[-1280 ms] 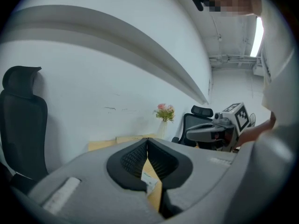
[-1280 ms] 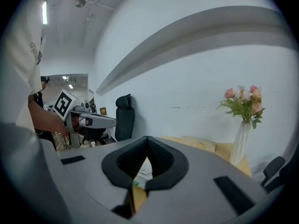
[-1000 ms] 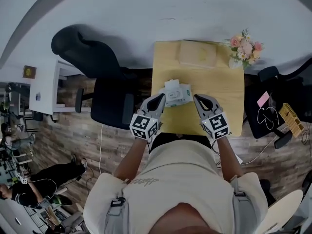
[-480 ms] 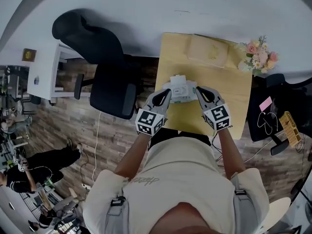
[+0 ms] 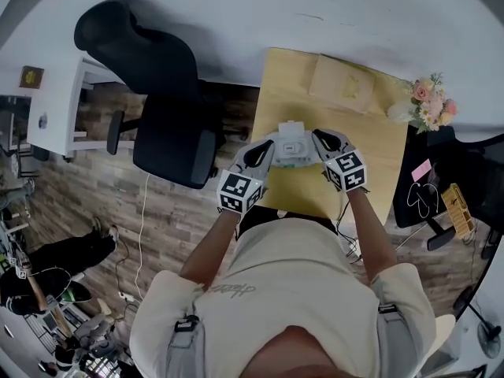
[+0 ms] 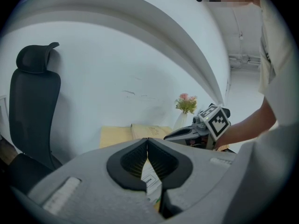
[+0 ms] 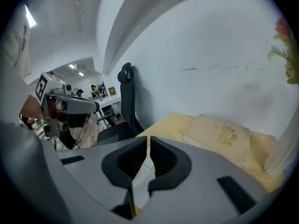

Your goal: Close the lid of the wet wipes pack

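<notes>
The white wet wipes pack [image 5: 293, 145] hangs over the yellow table [image 5: 370, 152], held between my two grippers. My left gripper [image 5: 266, 153] is shut on the pack's left end, and my right gripper [image 5: 321, 140] is shut on its right end. In the left gripper view the jaws [image 6: 147, 141] meet on a strip of the pack [image 6: 151, 181] with an "OPEN" label. In the right gripper view the shut gripper [image 7: 148, 140] pinches white wrapper [image 7: 139, 175]. A white flap [image 5: 291, 127] stands at the pack's far edge; I cannot tell how far the lid is open.
A beige flat cushion [image 5: 342, 83] lies at the table's far side, and a vase of flowers [image 5: 428, 105] stands at its far right corner. A black office chair [image 5: 161, 101] is left of the table. Another dark seat with cables [image 5: 433, 187] is on the right.
Both grippers have closed in from either side and shut on the pack's ends. The pack now sits between them, nearer the table's front left.
</notes>
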{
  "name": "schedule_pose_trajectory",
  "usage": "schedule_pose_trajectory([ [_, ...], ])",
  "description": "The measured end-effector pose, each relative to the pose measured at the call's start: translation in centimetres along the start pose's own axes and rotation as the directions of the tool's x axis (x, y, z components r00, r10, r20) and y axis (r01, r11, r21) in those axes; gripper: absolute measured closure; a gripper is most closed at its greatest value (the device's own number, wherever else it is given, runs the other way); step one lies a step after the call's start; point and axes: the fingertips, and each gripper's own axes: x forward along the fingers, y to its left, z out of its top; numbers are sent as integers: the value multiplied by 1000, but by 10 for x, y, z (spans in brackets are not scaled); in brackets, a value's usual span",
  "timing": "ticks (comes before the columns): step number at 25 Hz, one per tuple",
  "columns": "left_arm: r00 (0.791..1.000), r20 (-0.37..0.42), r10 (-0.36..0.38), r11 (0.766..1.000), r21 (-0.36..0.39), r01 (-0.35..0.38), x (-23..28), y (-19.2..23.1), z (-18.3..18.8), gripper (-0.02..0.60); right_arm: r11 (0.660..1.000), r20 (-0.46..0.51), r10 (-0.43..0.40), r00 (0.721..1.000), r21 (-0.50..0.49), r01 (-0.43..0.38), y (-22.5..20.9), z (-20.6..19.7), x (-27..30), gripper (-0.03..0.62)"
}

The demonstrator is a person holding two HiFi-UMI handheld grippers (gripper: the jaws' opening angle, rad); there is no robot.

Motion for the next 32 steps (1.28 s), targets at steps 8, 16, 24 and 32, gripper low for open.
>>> schedule_pose_trajectory([
  [8, 999, -29, -15, 999, -36, 14, 3, 23, -16, 563, 997, -140, 40, 989, 69, -31, -19, -32, 50, 554],
  [16, 999, -45, -18, 998, -54, 16, 9, 39, -20, 563, 976, -283, 176, 943, 173, -130, -30, -61, 90, 534],
  [24, 999, -49, 5, 998, -67, -8, 2, 49, -23, 563, 960, -395, 248, 885, 224, -169, -33, -85, 111, 534],
  [32, 998, -62, 22, 996, -90, -28, -7, 55, -31, 563, 916, -367, 363, 856, 309, -255, -25, -77, 111, 537],
])
